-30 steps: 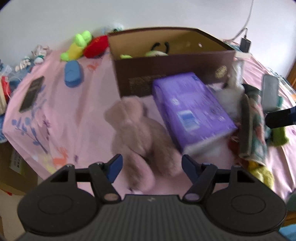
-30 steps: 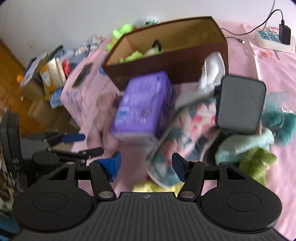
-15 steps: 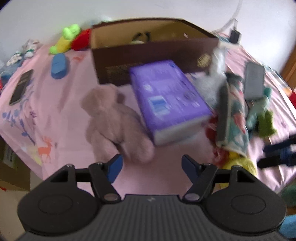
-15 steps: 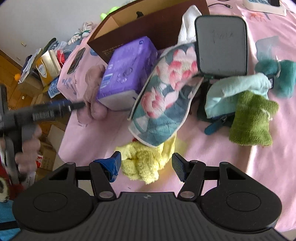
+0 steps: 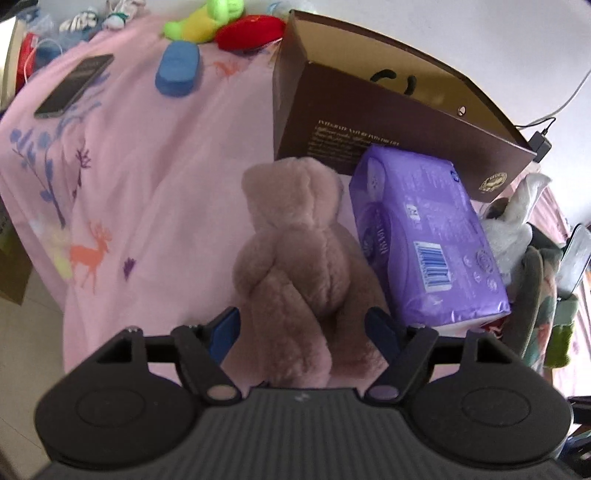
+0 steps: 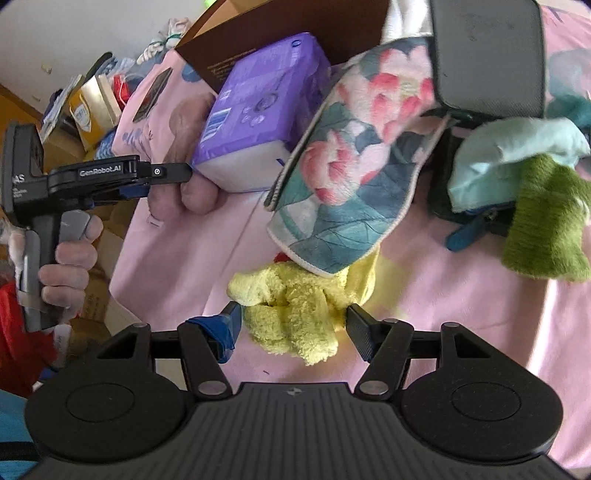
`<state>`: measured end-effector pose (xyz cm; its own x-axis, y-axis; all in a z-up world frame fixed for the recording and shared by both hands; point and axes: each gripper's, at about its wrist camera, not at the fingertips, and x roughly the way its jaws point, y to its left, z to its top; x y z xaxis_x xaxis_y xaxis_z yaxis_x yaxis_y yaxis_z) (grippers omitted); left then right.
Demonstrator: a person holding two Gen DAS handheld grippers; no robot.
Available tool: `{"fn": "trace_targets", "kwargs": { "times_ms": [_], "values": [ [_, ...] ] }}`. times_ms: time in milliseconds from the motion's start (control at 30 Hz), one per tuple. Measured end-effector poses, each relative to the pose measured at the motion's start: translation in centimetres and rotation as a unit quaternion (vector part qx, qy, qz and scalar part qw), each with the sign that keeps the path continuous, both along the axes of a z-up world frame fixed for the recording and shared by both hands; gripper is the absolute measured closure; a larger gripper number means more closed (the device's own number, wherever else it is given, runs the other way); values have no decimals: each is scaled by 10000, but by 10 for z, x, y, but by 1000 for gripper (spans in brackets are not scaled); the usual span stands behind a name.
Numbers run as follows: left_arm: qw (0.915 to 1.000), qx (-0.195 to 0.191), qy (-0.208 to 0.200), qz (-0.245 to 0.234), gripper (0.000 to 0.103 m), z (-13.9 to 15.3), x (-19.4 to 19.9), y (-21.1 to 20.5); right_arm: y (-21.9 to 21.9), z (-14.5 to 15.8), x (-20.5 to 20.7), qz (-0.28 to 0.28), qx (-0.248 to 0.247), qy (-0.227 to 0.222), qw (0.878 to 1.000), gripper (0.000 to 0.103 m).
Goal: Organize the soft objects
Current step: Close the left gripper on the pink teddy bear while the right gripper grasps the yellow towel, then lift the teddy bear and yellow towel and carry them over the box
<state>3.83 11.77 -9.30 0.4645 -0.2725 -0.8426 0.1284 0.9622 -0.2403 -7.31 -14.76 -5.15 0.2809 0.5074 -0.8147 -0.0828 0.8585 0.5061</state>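
Observation:
A mauve plush bear (image 5: 295,258) lies on the pink bedsheet (image 5: 129,166) in the left wrist view. My left gripper (image 5: 303,328) is open, its fingers on either side of the bear's legs. A purple soft pack (image 5: 424,236) lies to the bear's right, in front of the open brown box (image 5: 369,122). In the right wrist view my right gripper (image 6: 291,325) is open around a yellow fluffy cloth (image 6: 299,306). A floral towel (image 6: 354,162) lies over the cloth's far end. The left gripper (image 6: 110,177) shows at the left there.
A green towel (image 6: 546,229), a pale teal cloth (image 6: 517,147) and a dark grey pad (image 6: 487,55) lie to the right. A blue case (image 5: 177,68), a phone (image 5: 74,90), green and red plush toys (image 5: 229,26) lie at the back left. The bed edge is near me.
Both grippers have moved in closer: the left one now straddles the bear's legs, the right one now straddles the yellow cloth. Both stay open.

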Motion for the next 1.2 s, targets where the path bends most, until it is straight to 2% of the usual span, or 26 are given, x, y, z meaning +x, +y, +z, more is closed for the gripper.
{"fn": "trace_targets", "kwargs": {
  "times_ms": [167, 233, 300, 367, 533, 700, 900, 933, 1100, 1200],
  "values": [
    [9994, -223, 77, -247, 25, -1, -6, -3, 13, -4, 7, 176, -293, -2, 9994, 59],
    [9995, -147, 35, -285, 24, -2, -5, -6, 16, -5, 8, 178, -286, 30, 9994, 64],
    [9994, -122, 45, -320, 23, -4, -1, -10, 13, -3, 8, 134, -244, 19, 9996, 76],
    [9992, -117, 25, -390, 21, -8, 2, -13, 10, 1, 6, 114, -192, -9, 9998, 83],
    [9983, -92, -212, -528, 23, -12, -1, -16, 2, 3, 1, 28, -91, 22, 10000, 87],
    [9974, -311, -247, -603, 39, -9, -4, -12, -4, 7, 2, -142, 354, 58, 9993, 88],
    [9966, -344, -393, -641, 57, 0, -9, -8, -7, 10, 2, -218, 860, 165, 9959, 88],
    [9966, -329, -437, -611, 64, 3, -11, -6, -7, 11, 3, -249, 936, 182, 9951, 88],
    [9967, -127, -563, -568, 70, 8, -15, 4, -4, 16, 8, -223, 1494, 180, 9884, 88],
    [9965, -87, -606, -572, 72, 9, -18, 7, 4, 21, 10, -82, 1620, 120, 9867, 88]
  ]
}}
